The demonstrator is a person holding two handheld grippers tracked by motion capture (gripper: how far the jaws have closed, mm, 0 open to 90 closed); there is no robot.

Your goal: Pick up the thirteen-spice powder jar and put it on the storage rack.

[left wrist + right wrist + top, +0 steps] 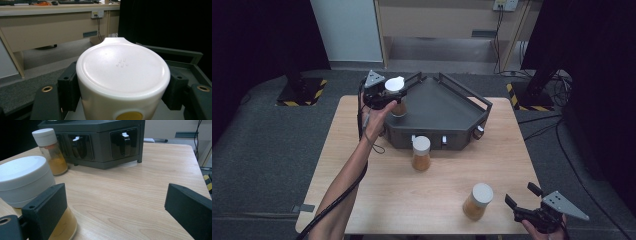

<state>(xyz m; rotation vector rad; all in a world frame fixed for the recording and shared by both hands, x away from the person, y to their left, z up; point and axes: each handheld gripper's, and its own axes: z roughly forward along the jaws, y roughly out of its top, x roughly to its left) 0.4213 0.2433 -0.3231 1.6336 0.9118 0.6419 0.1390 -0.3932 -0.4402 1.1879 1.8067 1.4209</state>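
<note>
My left gripper (392,96) is shut on a white-capped jar (395,85) of amber powder, held upright over the near-left corner of the dark grey tray (439,102). In the left gripper view the jar's white cap (122,72) sits between the two black pads (68,90), which press on its sides. A second jar (421,152) stands on the table just in front of the tray. A third, wider jar (477,201) stands near the front right. My right gripper (522,195) stands open right of it, and that jar (25,180) lies outside the left jaw.
The tray's front wall (100,142) carries small dark recesses with white clips. The wooden table (377,200) has free room at the front left and in the middle. A tan desk (50,27) and dark curtains stand beyond the table.
</note>
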